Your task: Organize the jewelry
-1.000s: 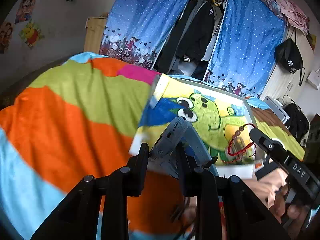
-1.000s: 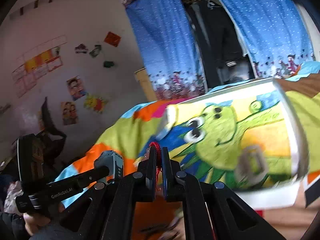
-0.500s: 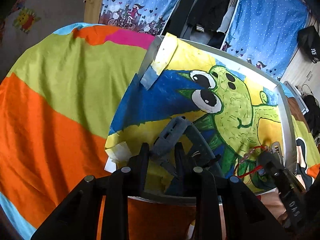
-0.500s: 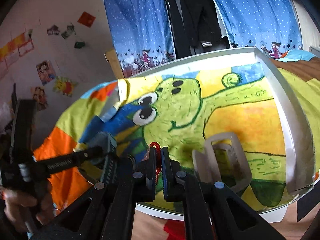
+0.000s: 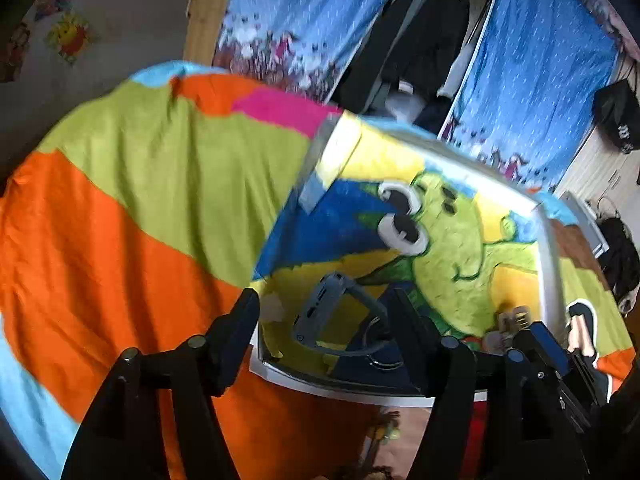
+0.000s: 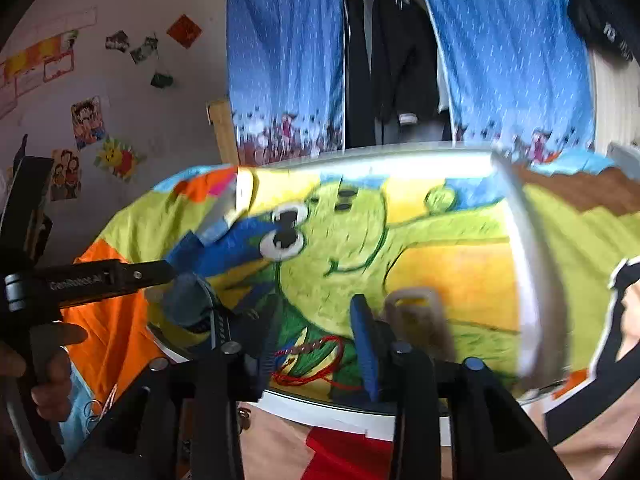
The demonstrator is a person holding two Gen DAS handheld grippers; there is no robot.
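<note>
A white tray (image 5: 548, 264) with a green cartoon picture on its floor lies on the bed; it also shows in the right wrist view (image 6: 524, 280). My left gripper (image 5: 326, 320) is open, and a grey-blue watch (image 5: 332, 312) lies on the tray floor between its fingers. My right gripper (image 6: 318, 340) is open over the tray's near edge, with a red beaded bracelet (image 6: 312, 364) lying on the tray between its fingers. A pale beige watch band (image 6: 416, 320) lies just right of it.
The bed has an orange, green and pink striped cover (image 5: 120, 220). Blue curtains (image 6: 288, 60) and hanging dark clothes stand behind the bed. A person's hand (image 6: 48, 372) holds the left gripper's handle at the left of the right wrist view.
Both grippers have opened. The left one let go of the grey-blue watch and the right one let go of the red bracelet; both now lie on the tray.
</note>
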